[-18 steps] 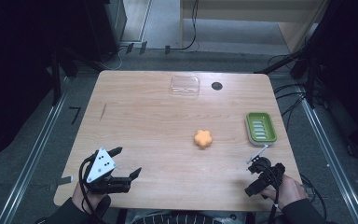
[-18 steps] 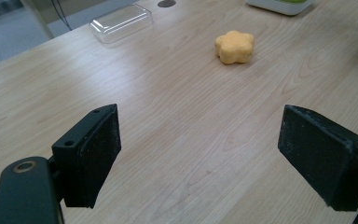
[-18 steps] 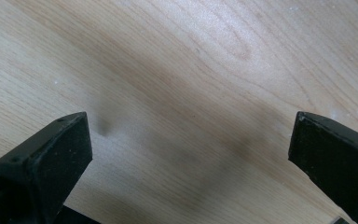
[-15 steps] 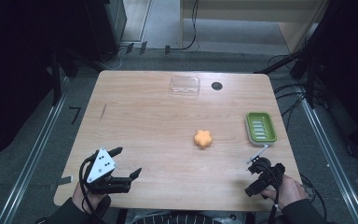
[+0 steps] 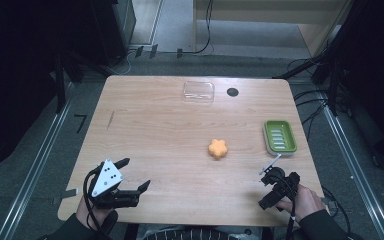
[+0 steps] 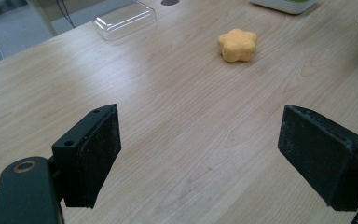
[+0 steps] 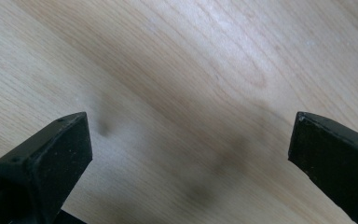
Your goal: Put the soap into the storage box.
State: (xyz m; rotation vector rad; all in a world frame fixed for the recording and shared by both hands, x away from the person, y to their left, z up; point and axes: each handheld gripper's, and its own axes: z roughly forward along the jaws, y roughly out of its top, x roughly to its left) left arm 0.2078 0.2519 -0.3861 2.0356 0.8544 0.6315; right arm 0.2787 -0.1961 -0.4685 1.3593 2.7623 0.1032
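Note:
An orange flower-shaped piece (image 5: 218, 148) lies on the wooden table (image 5: 170, 130), right of the middle; it also appears in the left gripper view (image 6: 237, 45), far ahead of the jaws. My left gripper (image 5: 136, 173) rests at the near left corner, open, with bare wood between its jaws (image 6: 209, 154). Held in a hand at the near right edge, my right gripper (image 5: 268, 189) points down at the table. Its jaws stand wide apart over bare wood (image 7: 191, 158) with nothing between them.
A green soap dish (image 5: 280, 137) sits at the right edge, with its near edge in the left gripper view (image 6: 284, 3). At the far side lie a clear plastic lid (image 5: 198, 91) (image 6: 125, 19) and a black round hole (image 5: 232, 92). Cables trail on the floor around the table.

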